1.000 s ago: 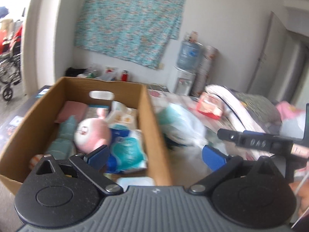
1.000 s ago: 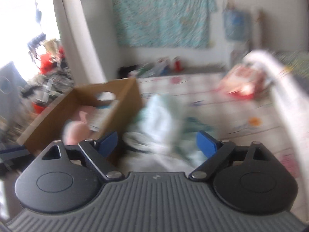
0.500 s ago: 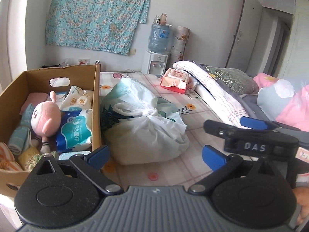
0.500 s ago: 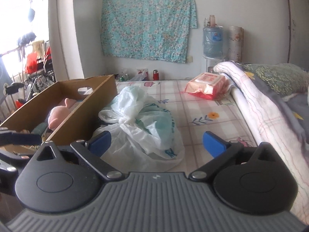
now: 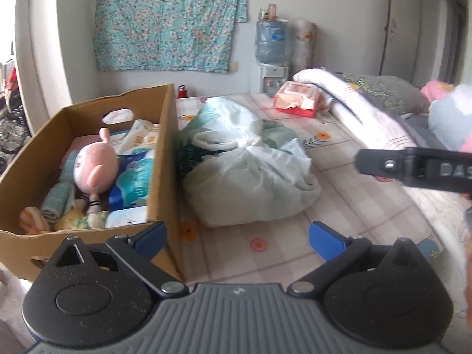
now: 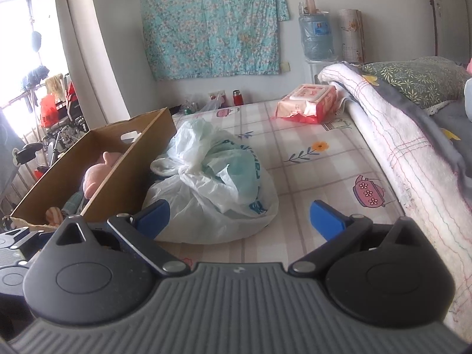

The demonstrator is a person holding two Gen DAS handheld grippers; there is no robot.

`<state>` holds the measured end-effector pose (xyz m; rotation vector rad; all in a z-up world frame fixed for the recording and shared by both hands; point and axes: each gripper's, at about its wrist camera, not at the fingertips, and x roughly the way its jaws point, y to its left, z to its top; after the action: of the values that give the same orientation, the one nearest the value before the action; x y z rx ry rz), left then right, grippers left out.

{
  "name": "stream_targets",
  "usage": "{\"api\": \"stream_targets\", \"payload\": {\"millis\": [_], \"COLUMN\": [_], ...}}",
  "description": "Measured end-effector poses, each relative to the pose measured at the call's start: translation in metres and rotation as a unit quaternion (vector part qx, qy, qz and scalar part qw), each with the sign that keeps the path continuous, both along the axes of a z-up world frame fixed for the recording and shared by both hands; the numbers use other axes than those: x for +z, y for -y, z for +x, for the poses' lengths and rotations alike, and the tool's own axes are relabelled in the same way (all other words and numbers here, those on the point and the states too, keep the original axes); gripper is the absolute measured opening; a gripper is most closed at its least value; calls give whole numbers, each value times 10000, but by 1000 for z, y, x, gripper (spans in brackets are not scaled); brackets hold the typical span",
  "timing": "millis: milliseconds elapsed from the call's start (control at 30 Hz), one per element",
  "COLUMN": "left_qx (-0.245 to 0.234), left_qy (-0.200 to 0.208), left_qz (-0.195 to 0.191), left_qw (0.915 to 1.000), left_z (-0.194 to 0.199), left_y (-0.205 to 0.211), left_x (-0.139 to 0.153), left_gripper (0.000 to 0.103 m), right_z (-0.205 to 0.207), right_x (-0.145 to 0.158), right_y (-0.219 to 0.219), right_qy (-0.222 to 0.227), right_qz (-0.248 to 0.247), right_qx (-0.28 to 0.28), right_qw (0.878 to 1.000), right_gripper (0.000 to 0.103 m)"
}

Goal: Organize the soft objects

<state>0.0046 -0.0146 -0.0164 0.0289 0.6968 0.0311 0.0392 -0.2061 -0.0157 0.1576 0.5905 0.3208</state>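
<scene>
Since half a second back: views closer on tied plastic bag, lying on bed against cardboard box; pink plush unmoved inside. Left claw and right claw both released, nothing between pads. "DAS" legible on right claw's arm. Bag print unreadable.

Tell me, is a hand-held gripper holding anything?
No. The left hand-held gripper and the right hand-held gripper are both open and hold nothing; the tied plastic bag lies on the bed.
</scene>
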Motion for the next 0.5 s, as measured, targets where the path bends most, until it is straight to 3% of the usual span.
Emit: {"api": "stream_targets", "payload": {"millis": [200,333,500], "left_qx": [673,1155,1510], "left_qy": [93,36,-101], "left_qz": [-231,-335,-456], "left_qw": [9974,9927,9874], "left_z": [-13,-22,-24], "left_y": [-33,-58,-79], "left_x": [15,19,17], "left_gripper": [103,103,103], "right_z": [-4,-4,2], "right_x": [5,6,0], "right_y": [6,-7,-49], "right_qy": [-31,-164,-358], "right_qz": [111,289,133], "right_qx": [80,523,1195], "right_qw": [9999,9981,9921], "right_gripper": [102,102,102]}}
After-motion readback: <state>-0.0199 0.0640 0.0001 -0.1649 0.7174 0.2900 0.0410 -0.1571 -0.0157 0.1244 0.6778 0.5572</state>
